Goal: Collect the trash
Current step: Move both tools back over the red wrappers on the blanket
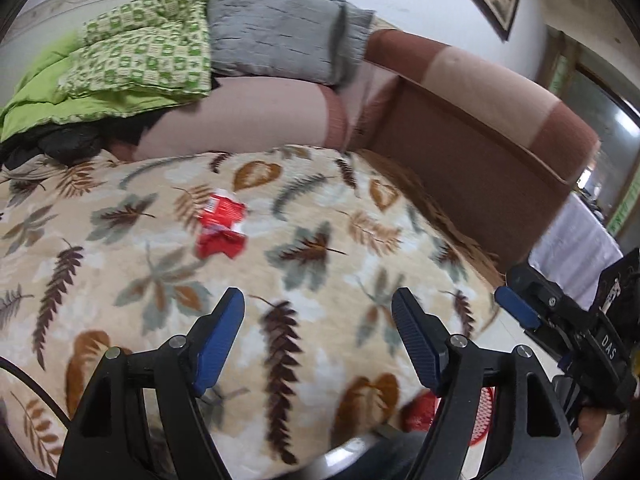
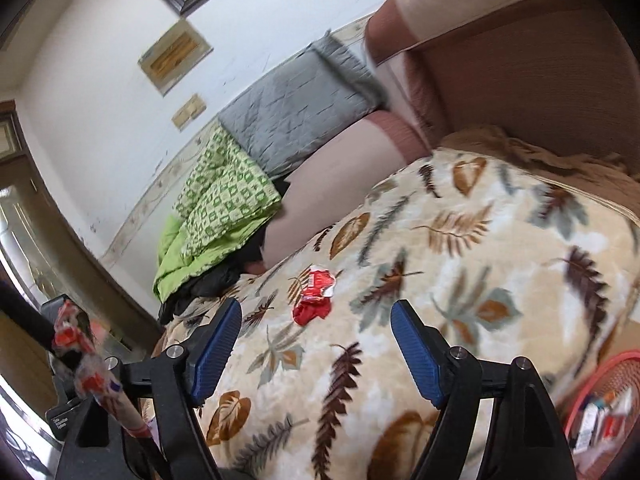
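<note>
Where blanket (image 1: 320,280) spreads, red wrapper (image 1: 221,227) lies unobstructed

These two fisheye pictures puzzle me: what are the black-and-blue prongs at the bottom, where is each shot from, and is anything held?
Each picture comes from a camera mounted on a hand-held gripper, looking along its two blue-padded fingers. The left gripper and the right gripper both stand open and hold nothing. Ahead, on a leaf-patterned blanket over a sofa, lie crumpled red wrappers: the trash to collect. A red mesh basket at the right view's edge already holds some packets. Cushions lie behind.
</note>
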Demonstrator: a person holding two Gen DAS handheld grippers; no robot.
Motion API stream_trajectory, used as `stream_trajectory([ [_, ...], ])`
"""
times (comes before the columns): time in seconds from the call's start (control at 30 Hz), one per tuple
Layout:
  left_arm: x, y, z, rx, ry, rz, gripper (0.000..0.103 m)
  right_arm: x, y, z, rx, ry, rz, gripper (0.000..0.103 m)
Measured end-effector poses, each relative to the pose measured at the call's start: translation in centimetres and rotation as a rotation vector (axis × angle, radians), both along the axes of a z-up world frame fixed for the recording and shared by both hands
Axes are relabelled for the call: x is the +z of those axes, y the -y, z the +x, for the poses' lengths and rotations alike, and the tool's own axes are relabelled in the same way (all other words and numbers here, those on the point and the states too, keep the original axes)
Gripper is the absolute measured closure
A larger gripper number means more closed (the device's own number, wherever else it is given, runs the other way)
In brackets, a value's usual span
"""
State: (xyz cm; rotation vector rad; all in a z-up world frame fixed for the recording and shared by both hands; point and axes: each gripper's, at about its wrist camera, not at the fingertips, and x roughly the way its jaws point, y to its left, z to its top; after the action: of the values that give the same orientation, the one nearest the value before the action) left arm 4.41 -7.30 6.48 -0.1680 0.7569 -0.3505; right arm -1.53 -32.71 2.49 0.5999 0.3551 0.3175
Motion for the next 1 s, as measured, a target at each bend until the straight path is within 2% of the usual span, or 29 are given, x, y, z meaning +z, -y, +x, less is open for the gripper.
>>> stream_trajectory([
  [0.23, -0.5, -2.2, 6.5, 0.03, -0.069, -0.033, 0.028, 0.5, -2.6, 7.6, 0.069, -0.033, -0.019, 0.022],
  [0.43, -0.3, -3.2, 12.4, 0.073, -0.078, -0.074, 0.028, -0.2, -3.4, 13.2, 0.099, -0.08, -0.032, 0.022],
  [0.57, -2.9, -4.1, 14.7, 0.099, -0.077, -0.105, 0.028, -1.0, -3.9, 16.7, 0.124, -0.109, -0.04, 0.022],
  [0.63, -4.8, -4.4, 15.1, 0.148, -0.073, -0.079, 0.028, -1.4, -4.2, 17.9, 0.133, -0.12, -0.048, 0.022],
  [0.67, -5.9, -4.4, 15.8, 0.164, -0.104, -0.042, 0.028, -1.7, -4.5, 18.9, 0.141, -0.124, -0.058, 0.022],
  [0.73, -7.0, -4.5, 17.0, 0.138, -0.131, -0.032, 0.028, -2.0, -4.9, 20.2, 0.149, -0.127, -0.071, 0.022],
  [0.8, -7.9, -5.3, 17.9, 0.148, -0.158, -0.055, 0.028, -2.6, -5.4, 21.7, 0.168, -0.133, -0.078, 0.022],
  [0.9, -9.0, -7.1, 19.0, 0.174, -0.207, -0.145, 0.028, -3.6, -6.0, 24.2, 0.198, -0.159, -0.062, 0.022],
  [1.0, -9.5, -7.8, 19.3, 0.194, -0.215, -0.153, 0.028, -4.4, -6.6, 26.0, 0.223, -0.182, -0.058, 0.022],
])
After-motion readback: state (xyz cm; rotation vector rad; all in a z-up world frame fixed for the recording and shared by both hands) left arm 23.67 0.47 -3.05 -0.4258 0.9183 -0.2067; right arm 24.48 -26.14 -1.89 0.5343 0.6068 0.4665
